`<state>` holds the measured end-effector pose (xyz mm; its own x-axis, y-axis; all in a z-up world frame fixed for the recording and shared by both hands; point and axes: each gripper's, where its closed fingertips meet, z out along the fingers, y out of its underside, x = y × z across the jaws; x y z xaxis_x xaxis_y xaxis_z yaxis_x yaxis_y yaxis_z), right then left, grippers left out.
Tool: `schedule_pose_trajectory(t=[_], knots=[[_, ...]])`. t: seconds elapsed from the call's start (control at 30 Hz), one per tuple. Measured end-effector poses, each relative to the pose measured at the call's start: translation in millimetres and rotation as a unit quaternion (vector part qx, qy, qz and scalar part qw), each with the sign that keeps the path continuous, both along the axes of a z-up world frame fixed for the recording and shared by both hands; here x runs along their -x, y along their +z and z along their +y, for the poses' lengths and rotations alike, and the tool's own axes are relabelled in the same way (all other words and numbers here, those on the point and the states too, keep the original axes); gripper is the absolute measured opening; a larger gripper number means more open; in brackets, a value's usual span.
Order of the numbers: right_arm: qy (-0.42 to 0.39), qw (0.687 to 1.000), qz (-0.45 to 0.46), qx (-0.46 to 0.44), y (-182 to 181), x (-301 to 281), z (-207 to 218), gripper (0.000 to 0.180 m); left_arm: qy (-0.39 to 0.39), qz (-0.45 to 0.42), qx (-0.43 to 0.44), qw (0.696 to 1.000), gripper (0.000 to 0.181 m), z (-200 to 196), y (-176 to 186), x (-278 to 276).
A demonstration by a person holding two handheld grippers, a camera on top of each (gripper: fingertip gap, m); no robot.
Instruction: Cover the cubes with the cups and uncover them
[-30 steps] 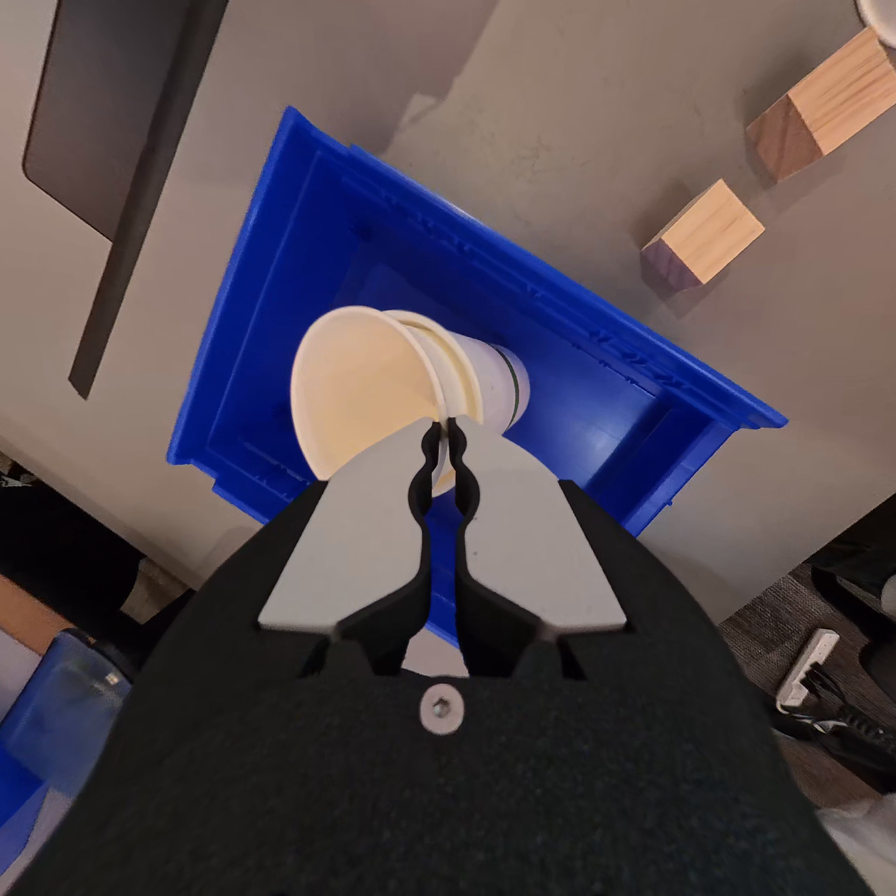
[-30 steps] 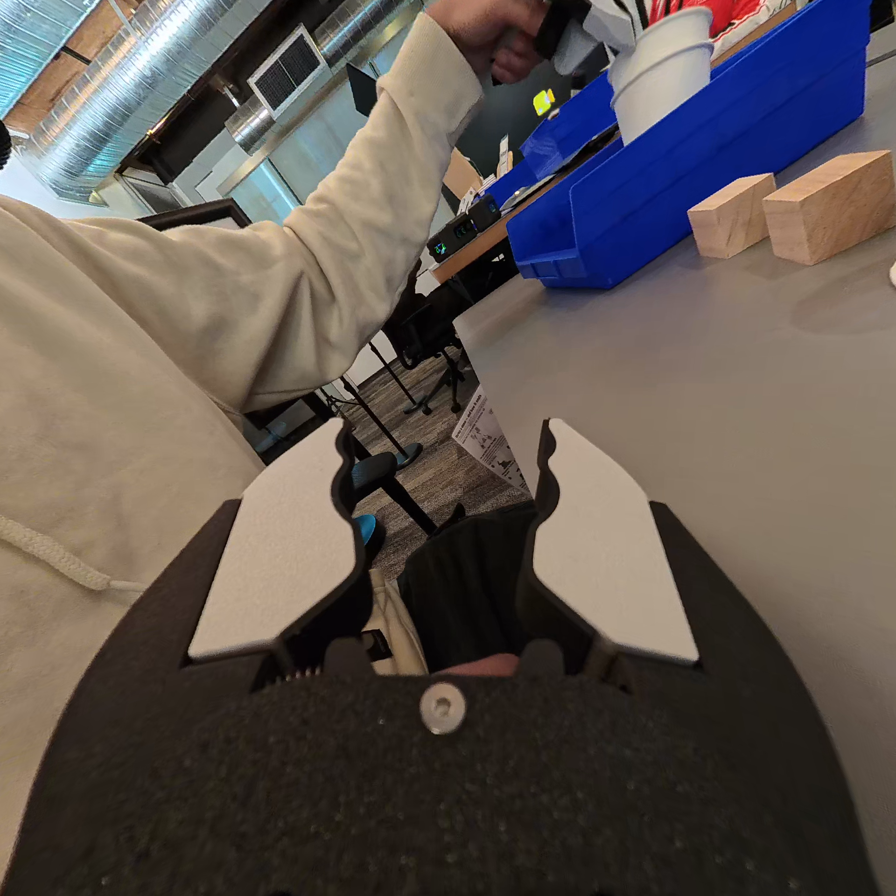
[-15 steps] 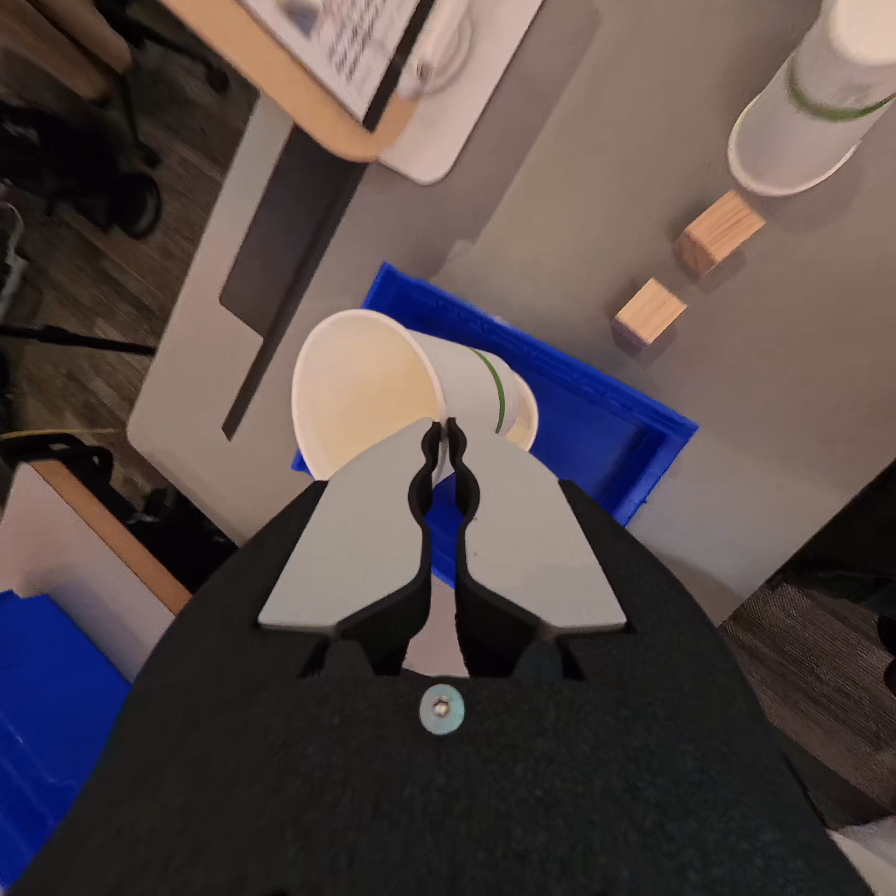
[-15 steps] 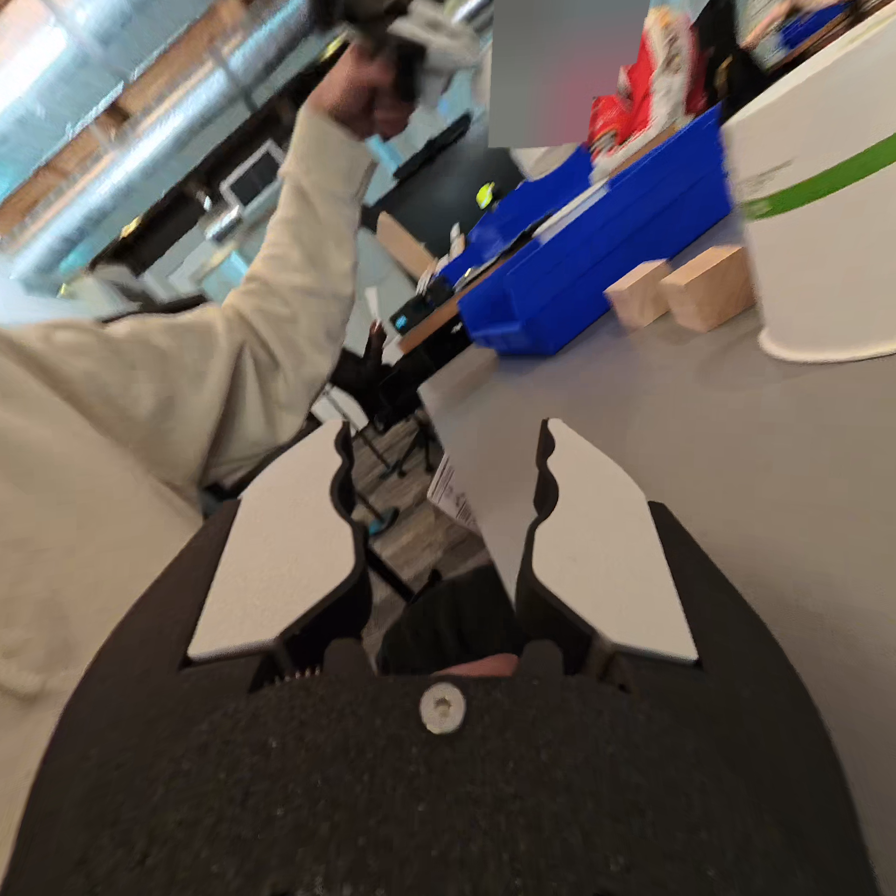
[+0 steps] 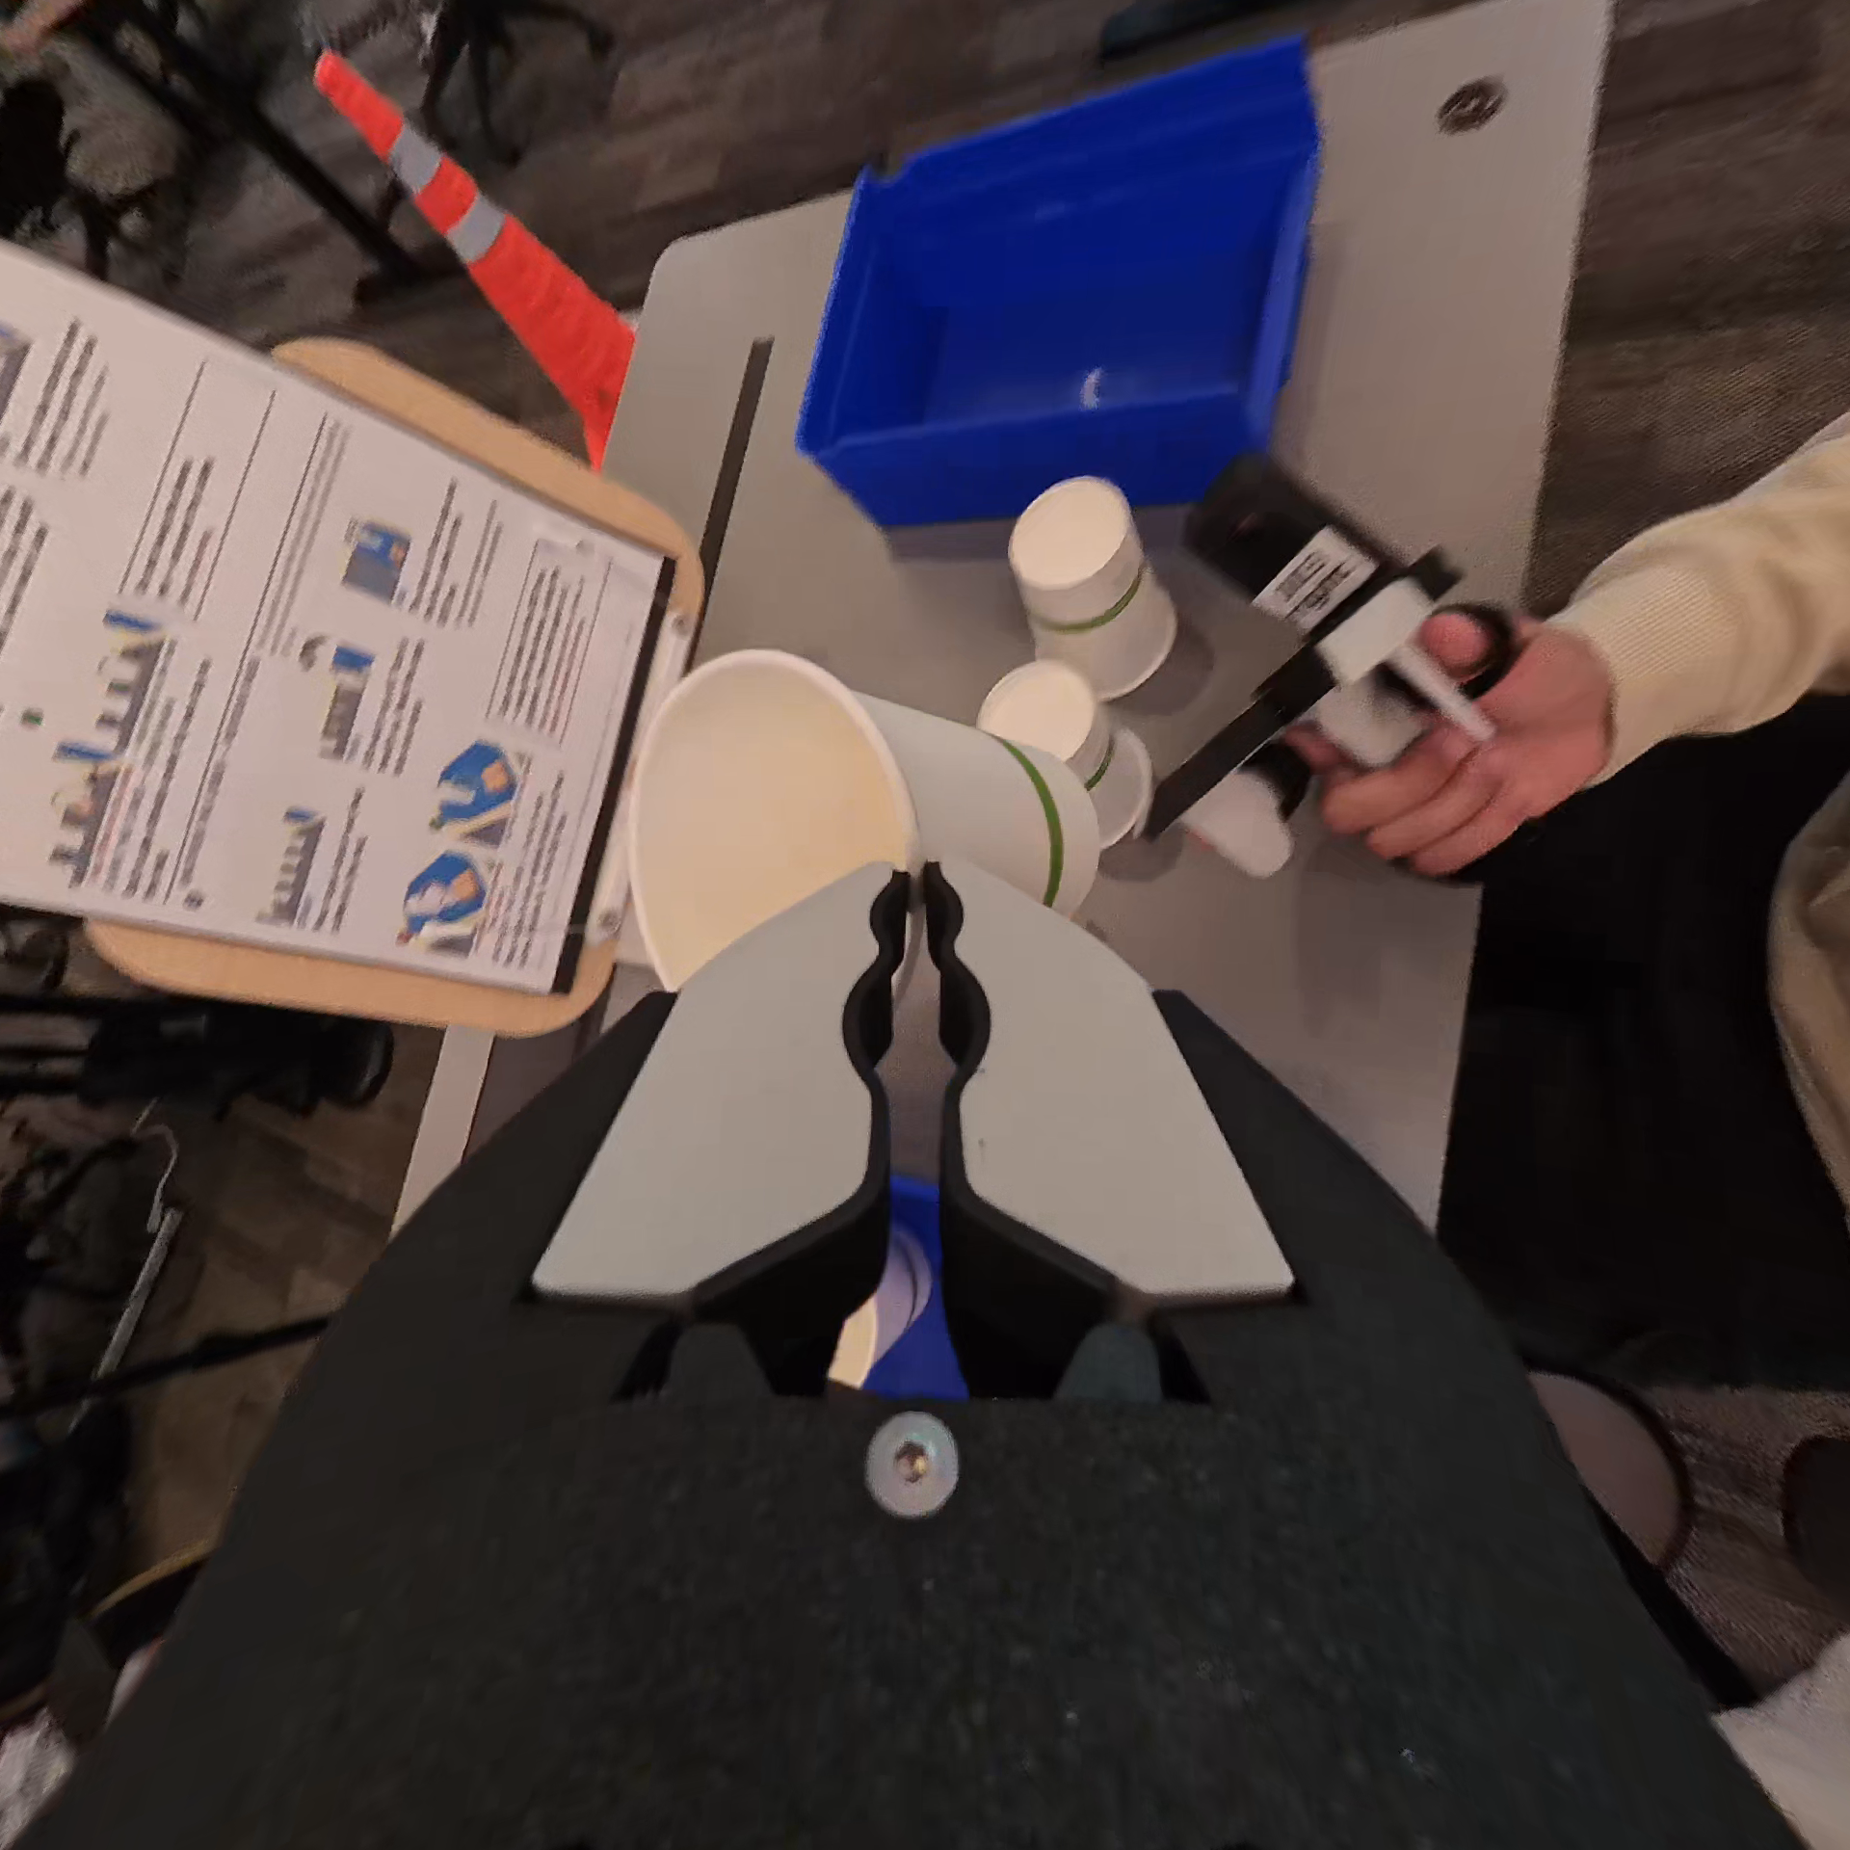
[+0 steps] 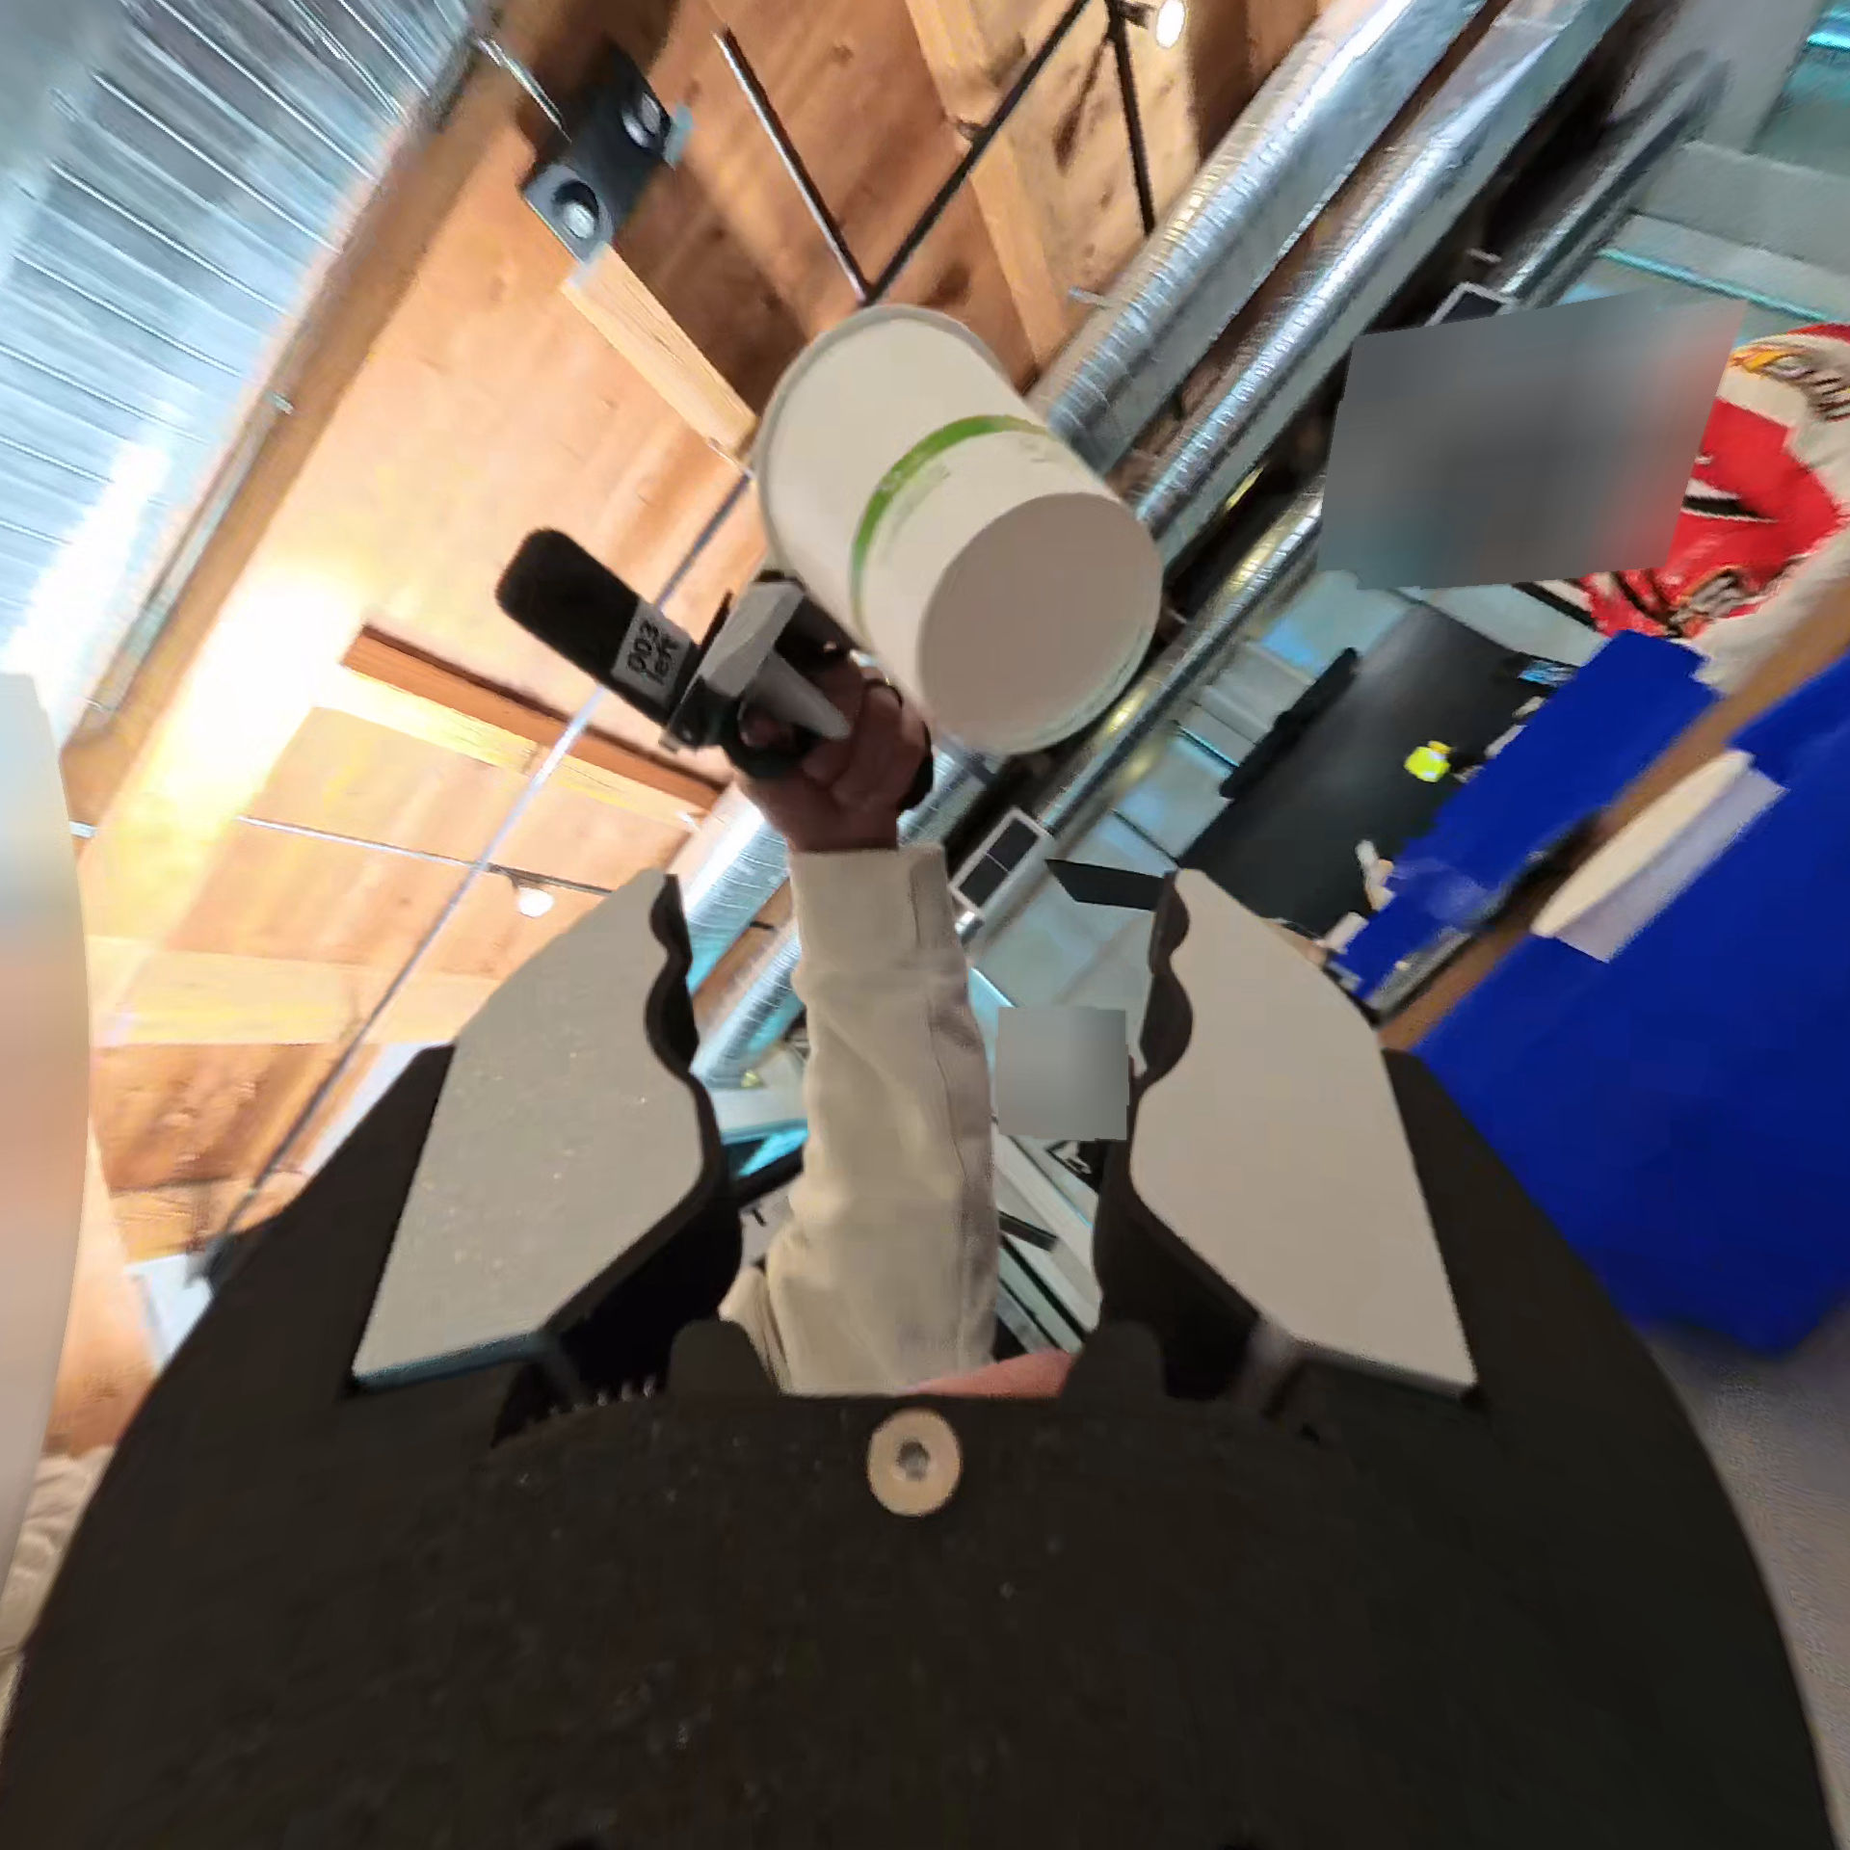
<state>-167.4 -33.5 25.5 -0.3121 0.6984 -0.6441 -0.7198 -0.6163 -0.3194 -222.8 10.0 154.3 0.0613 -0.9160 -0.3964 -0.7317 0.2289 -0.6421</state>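
My left gripper (image 5: 916, 881) is shut on the rim of a white paper cup (image 5: 861, 791) with a green stripe and holds it high above the grey table (image 5: 1331, 1001), mouth towards the camera. Two more such cups (image 5: 1086, 591) (image 5: 1051, 726) stand upside down on the table below. No cubes show. My right gripper (image 6: 916, 901) is open and empty and points upward at the raised cup (image 6: 951, 531) and the left gripper (image 6: 776, 611). The hand (image 5: 1472, 761) holding the right gripper sits just right of the two cups.
An empty blue bin (image 5: 1061, 300) lies on the table beyond the cups. A printed sheet on a wooden board (image 5: 300, 621) stands at the left, an orange cone (image 5: 481, 220) on the floor behind. Another blue bin (image 6: 1652, 1101) shows at the right.
My left gripper has lifted the cup out of the blue bin and risen high over the table. My right gripper has tilted up from the table and stayed open.
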Motion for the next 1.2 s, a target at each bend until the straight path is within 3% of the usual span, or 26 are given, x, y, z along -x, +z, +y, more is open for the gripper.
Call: schedule_pose_trajectory(t=[0.03, 0.23, 0.43, 0.63, 0.77, 0.87, 0.97, 1.03, 1.1, 1.2], knots=[[0.006, 1.0, 0.014, -0.002, 6, 4, 3, 0.089, -0.014, -0.01, 0.003, 1.0, 0.003, -8, -2, -9], [0.029, 0.993, 0.114, -0.018, 32, 0, 5, 0.092, -0.065, -0.071, 0.034, 0.995, 0.003, -37, -19, -44], [-0.016, 0.993, 0.116, -0.023, 32, -25, 9, 0.088, -0.076, -0.093, 0.071, 0.99, 0.003, -45, -52, -53], [-0.047, 0.999, -0.004, -0.015, 16, -32, 15, 0.087, -0.051, -0.109, 0.09, 0.989, 0.005, -42, -80, -46], [-0.091, 0.984, -0.152, -0.006, 1, -47, 23, 0.087, 0.012, -0.134, 0.081, 0.988, 0.038, -36, -99, -21], [-0.116, 0.939, -0.324, -0.021, -10, -59, 36, 0.087, 0.129, -0.19, 0.067, 0.971, 0.041, -19, -121, 10], [-0.121, 0.865, -0.484, -0.054, -11, -66, 49, 0.087, 0.271, -0.23, 0.077, 0.932, 0.054, -8, -168, 37], [-0.094, 0.806, -0.578, -0.09, -11, -62, 57, 0.087, 0.338, -0.259, 0.077, 0.902, 0.052, -15, -198, 50], [-0.055, 0.741, -0.656, -0.136, -13, -50, 66, 0.087, 0.371, -0.283, 0.079, 0.881, 0.049, -31, -221, 57], [0.016, 0.646, -0.743, -0.178, -31, -29, 82, 0.087, 0.376, -0.273, 0.079, 0.882, 0.046, -53, -247, 56]])
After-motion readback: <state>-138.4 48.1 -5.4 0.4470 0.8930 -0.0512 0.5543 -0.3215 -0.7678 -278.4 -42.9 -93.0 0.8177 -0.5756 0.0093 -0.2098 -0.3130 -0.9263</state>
